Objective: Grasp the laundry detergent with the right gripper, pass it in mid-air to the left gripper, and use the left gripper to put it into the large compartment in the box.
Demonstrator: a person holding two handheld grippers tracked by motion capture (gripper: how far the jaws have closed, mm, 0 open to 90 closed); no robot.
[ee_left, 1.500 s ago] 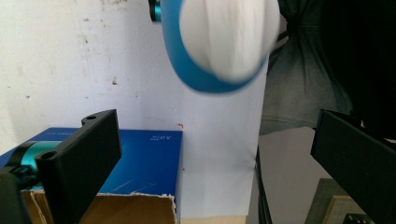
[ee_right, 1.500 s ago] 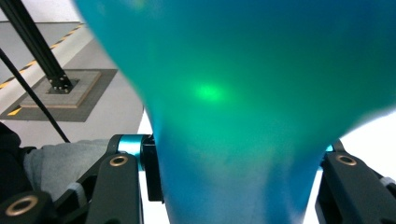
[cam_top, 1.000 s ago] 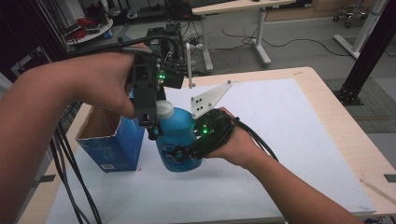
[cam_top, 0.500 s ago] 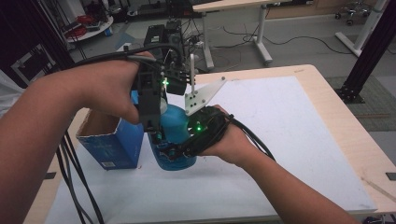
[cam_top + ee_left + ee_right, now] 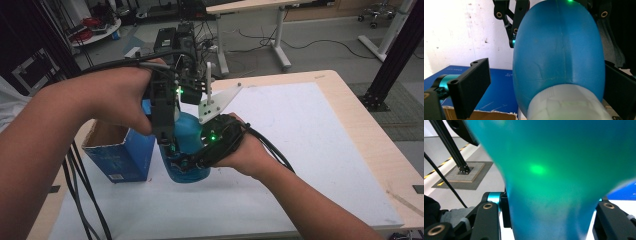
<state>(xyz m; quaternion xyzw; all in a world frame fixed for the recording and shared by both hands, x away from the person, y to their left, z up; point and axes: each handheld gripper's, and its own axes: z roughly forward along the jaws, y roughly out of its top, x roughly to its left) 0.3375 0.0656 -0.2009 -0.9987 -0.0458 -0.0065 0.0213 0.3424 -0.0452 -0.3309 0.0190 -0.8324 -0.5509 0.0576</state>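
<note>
A blue plastic bottle (image 5: 189, 131) with a white cap (image 5: 564, 105) stands on the white mat. My right gripper (image 5: 182, 164) comes in from the right and is shut on the bottle's body (image 5: 561, 157), one jaw on each side. My left gripper (image 5: 167, 140) points straight down over the bottle's top. In the left gripper view its jaws stand open on either side of the cap; the left jaw is well apart from it and the bottle (image 5: 559, 50) fills the space between. The cap is hidden under the left gripper in the high view.
An open blue cardboard box (image 5: 120, 155) stands just left of the bottle, touching or nearly touching it. Black cables (image 5: 80, 190) hang off the table's left edge. The white mat (image 5: 310, 150) stretches to the right and front; desks and stands are beyond the far edge.
My left gripper has come down over the bottle's top, so the white cap that showed earlier is now covered. The right gripper keeps its hold on the bottle.
</note>
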